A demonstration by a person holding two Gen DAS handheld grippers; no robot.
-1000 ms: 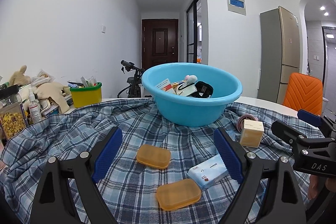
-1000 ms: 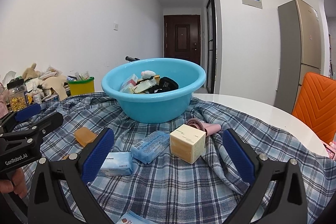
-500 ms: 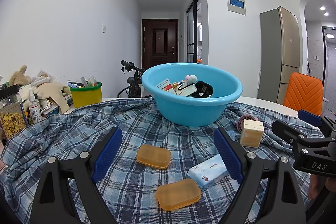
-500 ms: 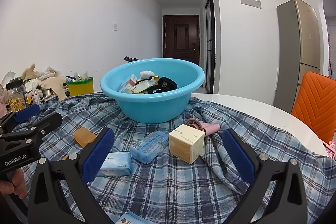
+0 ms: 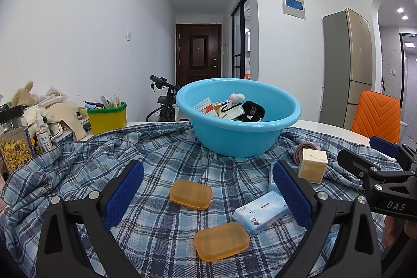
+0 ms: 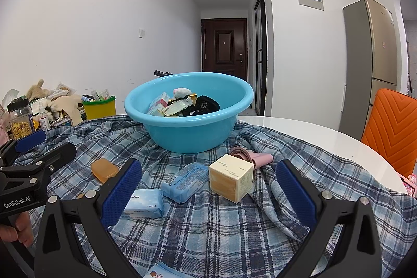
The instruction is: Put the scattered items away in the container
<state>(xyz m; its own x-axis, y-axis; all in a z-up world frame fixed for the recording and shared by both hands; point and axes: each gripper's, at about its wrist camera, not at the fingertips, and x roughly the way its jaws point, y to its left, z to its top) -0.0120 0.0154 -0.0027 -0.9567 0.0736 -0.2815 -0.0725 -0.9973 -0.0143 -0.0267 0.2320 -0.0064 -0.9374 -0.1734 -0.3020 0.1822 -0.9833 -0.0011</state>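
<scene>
A blue basin (image 5: pixel 238 140) (image 6: pixel 187 132) with several items in it stands on the plaid cloth (image 5: pixel 161 158). In front of it lie two orange cases (image 5: pixel 190 194) (image 5: pixel 221 241), a tissue pack (image 5: pixel 260 210) (image 6: pixel 144 203), a blue packet (image 6: pixel 186 181), a cream cube box (image 5: pixel 312 168) (image 6: pixel 230 181) and a pink roll (image 6: pixel 250 156). My left gripper (image 5: pixel 208 181) hovers near the cases, its jaws opening with nothing pressed between them. My right gripper (image 6: pixel 208 173) stands open, facing the cube box without touching it.
A yellow-green bin (image 5: pixel 106 117), a jar of grains (image 5: pixel 14 145), a spray bottle (image 5: pixel 43 132) and soft toys crowd the left side. An orange chair (image 6: pixel 393 127) stands at the right, beside the white table edge (image 6: pixel 338 142). Another packet (image 6: pixel 166 272) lies under my right gripper.
The left gripper's jaws have spread a little wider. Both hands and all items have stayed where they were.
</scene>
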